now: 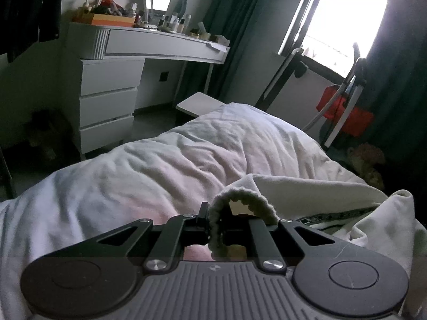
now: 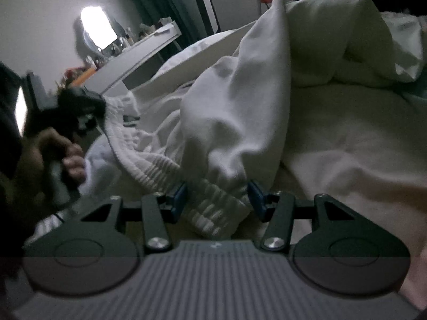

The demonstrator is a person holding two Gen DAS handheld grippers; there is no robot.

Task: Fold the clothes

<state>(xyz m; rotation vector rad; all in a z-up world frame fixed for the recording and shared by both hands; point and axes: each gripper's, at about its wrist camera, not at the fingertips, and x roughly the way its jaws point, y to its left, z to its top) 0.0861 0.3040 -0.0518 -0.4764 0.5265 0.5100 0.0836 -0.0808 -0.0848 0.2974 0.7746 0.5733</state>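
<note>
A cream-white garment with a ribbed elastic waistband lies bunched on the bed. In the left wrist view my left gripper (image 1: 214, 229) is shut on a folded edge of the waistband (image 1: 240, 202), and the rest of the garment (image 1: 320, 194) trails to the right. In the right wrist view my right gripper (image 2: 217, 200) has its blue-padded jaws apart, with the ribbed waistband (image 2: 213, 208) lying between them. The garment body (image 2: 240, 93) rises behind. The left gripper (image 2: 80, 106) shows at the left of that view, gripping the other end of the waistband, held by a hand.
A rumpled white duvet (image 1: 160, 165) covers the bed. A white dressing table (image 1: 149, 45) with drawers and clutter stands beyond on the left. A small white stool (image 1: 197, 104) sits by the bed's far end. A window (image 1: 347, 13), dark curtains and a red object (image 1: 344, 112) are at right.
</note>
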